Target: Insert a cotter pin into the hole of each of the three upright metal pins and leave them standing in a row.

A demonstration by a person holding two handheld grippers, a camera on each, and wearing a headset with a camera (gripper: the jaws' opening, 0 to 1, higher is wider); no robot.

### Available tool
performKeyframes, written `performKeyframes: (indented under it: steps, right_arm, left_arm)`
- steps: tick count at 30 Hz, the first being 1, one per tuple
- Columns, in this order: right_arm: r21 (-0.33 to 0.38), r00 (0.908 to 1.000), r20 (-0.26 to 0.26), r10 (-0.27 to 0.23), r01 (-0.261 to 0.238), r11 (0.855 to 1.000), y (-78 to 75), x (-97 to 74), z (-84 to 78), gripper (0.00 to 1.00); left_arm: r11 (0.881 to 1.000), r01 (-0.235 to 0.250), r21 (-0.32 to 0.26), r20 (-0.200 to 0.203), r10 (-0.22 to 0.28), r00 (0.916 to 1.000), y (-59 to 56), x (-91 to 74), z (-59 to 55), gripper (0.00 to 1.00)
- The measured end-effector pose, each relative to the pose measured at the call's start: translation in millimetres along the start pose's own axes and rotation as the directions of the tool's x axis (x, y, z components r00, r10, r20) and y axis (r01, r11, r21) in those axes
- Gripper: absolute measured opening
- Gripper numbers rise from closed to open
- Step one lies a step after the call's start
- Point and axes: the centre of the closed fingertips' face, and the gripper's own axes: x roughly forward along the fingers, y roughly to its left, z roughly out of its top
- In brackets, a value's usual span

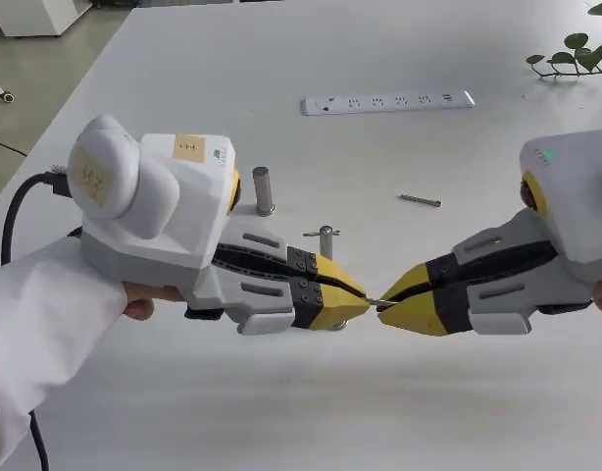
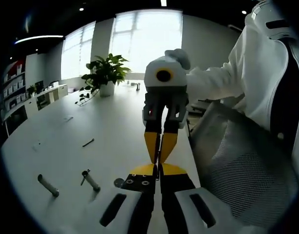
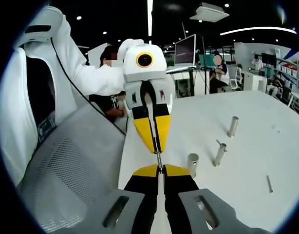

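Cotter pin (image 1: pixel 375 301), bridging left gripper (image 1: pixel 363 297), right gripper (image 1: pixel 387 303) tips

Open-plan office, by look of it; long white counter (image 1: pixel 183 78) carrying power strip (image 1: pixel 388 101); tall windows (image 2: pixel 140 41) letting daylight in behind potted plant (image 2: pixel 106 73); shelves (image 2: pixel 15 92) lining side wall; monitor (image 3: pixel 185 49) standing on desk beyond; person (image 3: pixel 218 73) sitting at further desk; strip lights (image 3: pixel 150 14) glowing on dark ceiling; mesh-backed chair (image 3: pixel 71 165) sitting beside counter.
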Motion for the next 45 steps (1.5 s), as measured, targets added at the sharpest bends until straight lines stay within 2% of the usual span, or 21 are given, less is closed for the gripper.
performKeyframes:
  steps: [3,5,6,7,8,10,11,14,16,17,20,25,31,33,37,40,41,45]
  right_arm:
    - [-0.039,1.0000,-0.005,-0.003,0.003,0.999,-2.3,1.0,-1.7,0.00]
    - [-0.038,0.9999,-0.011,-0.004,0.004,0.999,-3.3,1.1,-2.3,0.00]
    - [-0.046,0.9998,-0.011,-0.015,0.014,0.999,-5.4,0.9,-1.9,0.00]
    - [-0.044,0.9997,-0.010,-0.023,0.022,0.999,-7.4,0.6,-1.5,0.00]
    - [-0.034,0.9992,-0.008,-0.040,0.040,0.999,-12.2,-0.8,-1.2,0.00]
    - [-0.019,0.9973,-0.005,-0.073,0.073,0.997,-20.8,-3.5,-2.0,0.00]
    - [-0.006,0.9957,-0.011,-0.092,0.092,0.996,-26.8,-5.2,-4.2,0.00]
    - [0.007,0.9916,-0.040,-0.123,0.123,0.992,-37.3,-7.8,-11.8,0.00]
    - [0.020,0.9892,-0.066,-0.131,0.133,0.991,-43.3,-8.9,-19.8,0.00]
    - [0.019,0.9874,-0.082,-0.136,0.138,0.990,-46.7,-9.4,-24.6,0.00]
    - [0.020,0.9839,-0.117,-0.135,0.138,0.990,-50.7,-10.2,-34.6,0.00]
    - [0.009,0.9805,-0.158,-0.116,0.119,0.993,-51.1,-7.3,-42.4,0.00]
    - [0.003,0.9781,-0.182,-0.101,0.103,0.995,-52.4,-2.0,-44.0,0.00]
    - [0.001,0.9775,-0.187,-0.097,0.099,0.995,-53.2,-0.7,-43.8,0.00]
    - [-0.006,0.9764,-0.196,-0.091,0.092,0.996,-53.6,1.2,-43.6,0.00]
    - [-0.009,0.9763,-0.198,-0.087,0.087,0.996,-53.1,2.2,-43.2,0.00]
    - [-0.010,0.9760,-0.200,-0.085,0.085,0.996,-53.1,2.8,-43.2,0.00]
    - [-0.018,0.9754,-0.205,-0.080,0.078,0.997,-53.1,4.2,-43.1,0.00]
  left_arm:
    - [1.000,-0.006,-0.001,-0.002,0.006,1.0000,1.6,0.9,-2.2,0.01]
    - [1.000,-0.012,0.013,0.003,0.012,0.9999,2.5,1.6,-3.0,0.01]
    - [0.996,-0.051,0.074,0.015,0.050,0.9987,10.1,1.4,-1.5,0.02]
    - [0.993,-0.076,0.086,0.023,0.074,0.9970,14.7,1.0,-1.3,0.10]
    - [0.995,-0.081,0.051,0.032,0.080,0.9963,15.7,1.1,-2.9,0.20]
    - [0.992,-0.113,0.051,0.039,0.111,0.9931,22.9,1.2,-5.3,0.42]
    - [0.990,-0.132,0.044,0.030,0.130,0.9910,27.1,1.6,-10.1,0.44]
    - [0.985,-0.175,0.002,0.027,0.175,0.9843,37.0,3.3,-20.2,0.41]
    - [0.973,-0.222,-0.057,0.032,0.224,0.9740,47.4,4.8,-29.5,0.42]
    - [0.967,-0.239,-0.083,0.048,0.244,0.9686,51.9,6.0,-32.7,0.42]
    - [0.963,-0.230,-0.143,0.072,0.242,0.9677,52.5,11.2,-39.1,0.38]
    - [0.951,-0.249,-0.183,0.059,0.264,0.9628,57.2,21.8,-55.1,0.35]
    - [0.946,-0.258,-0.198,0.045,0.272,0.9613,63.9,27.8,-66.6,0.28]
    - [0.943,-0.281,-0.180,0.020,0.289,0.9572,69.8,27.1,-71.7,0.29]
    - [0.950,-0.264,-0.164,0.019,0.271,0.9625,69.6,28.3,-73.4,0.21]
    - [0.953,-0.265,-0.145,0.006,0.269,0.9632,69.6,29.6,-76.6,0.15]
    - [0.958,-0.249,-0.144,0.011,0.253,0.9673,66.9,31.0,-76.1,0.12]
    - [0.959,-0.251,-0.129,0.013,0.255,0.9669,66.6,30.8,-76.2,0.12]
